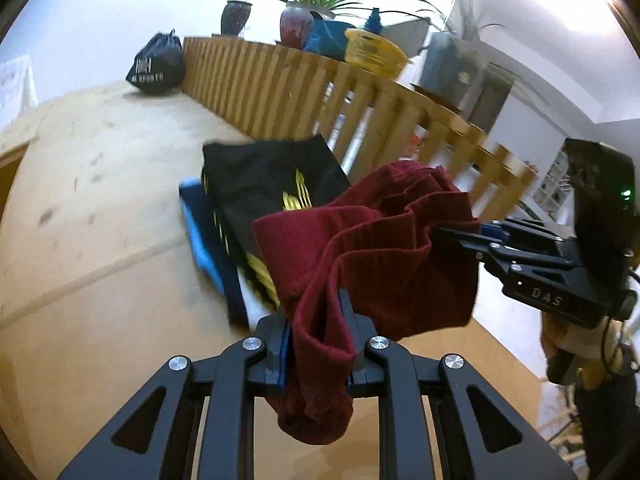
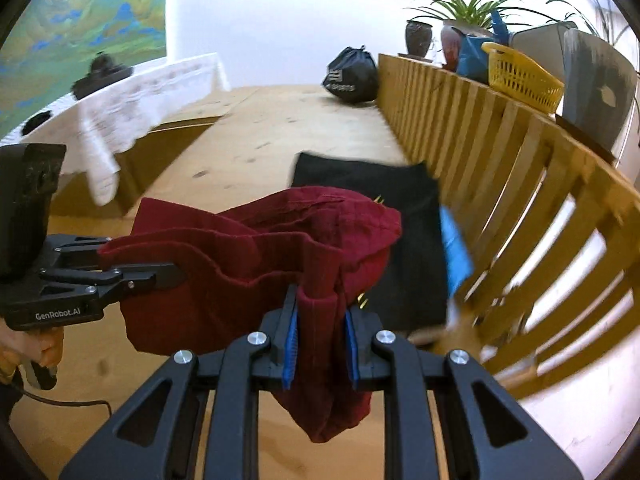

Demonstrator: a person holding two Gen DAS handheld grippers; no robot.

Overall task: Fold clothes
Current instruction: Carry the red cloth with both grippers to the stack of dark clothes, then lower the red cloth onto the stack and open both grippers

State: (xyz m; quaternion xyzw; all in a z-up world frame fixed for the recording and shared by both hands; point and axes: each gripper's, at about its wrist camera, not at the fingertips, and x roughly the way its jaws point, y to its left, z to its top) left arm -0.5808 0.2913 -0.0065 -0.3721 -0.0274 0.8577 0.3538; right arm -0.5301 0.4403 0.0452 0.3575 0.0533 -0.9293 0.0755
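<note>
A dark red ribbed garment (image 1: pixel 372 248) hangs bunched in the air between both grippers, above the wooden table (image 1: pixel 100 184). My left gripper (image 1: pixel 318 332) is shut on one end of it. My right gripper (image 2: pixel 320 320) is shut on the other end, and also shows in the left wrist view (image 1: pixel 452 236). The left gripper also shows in the right wrist view (image 2: pixel 160 272). The red garment (image 2: pixel 260 256) hangs over a stack of folded clothes: a black piece with gold print (image 1: pixel 272 184) on top of blue ones (image 1: pixel 196 236). The stack also shows in the right wrist view (image 2: pixel 408 240).
A slatted wooden railing (image 1: pixel 320 84) runs along the table's far side. On it stand pots with plants (image 1: pixel 296 24), a yellow basket (image 1: pixel 372 52) and a grey box (image 1: pixel 456 64). A black bag (image 1: pixel 158 64) sits at the table's far end. A white-clothed table (image 2: pixel 132 96) stands to the left.
</note>
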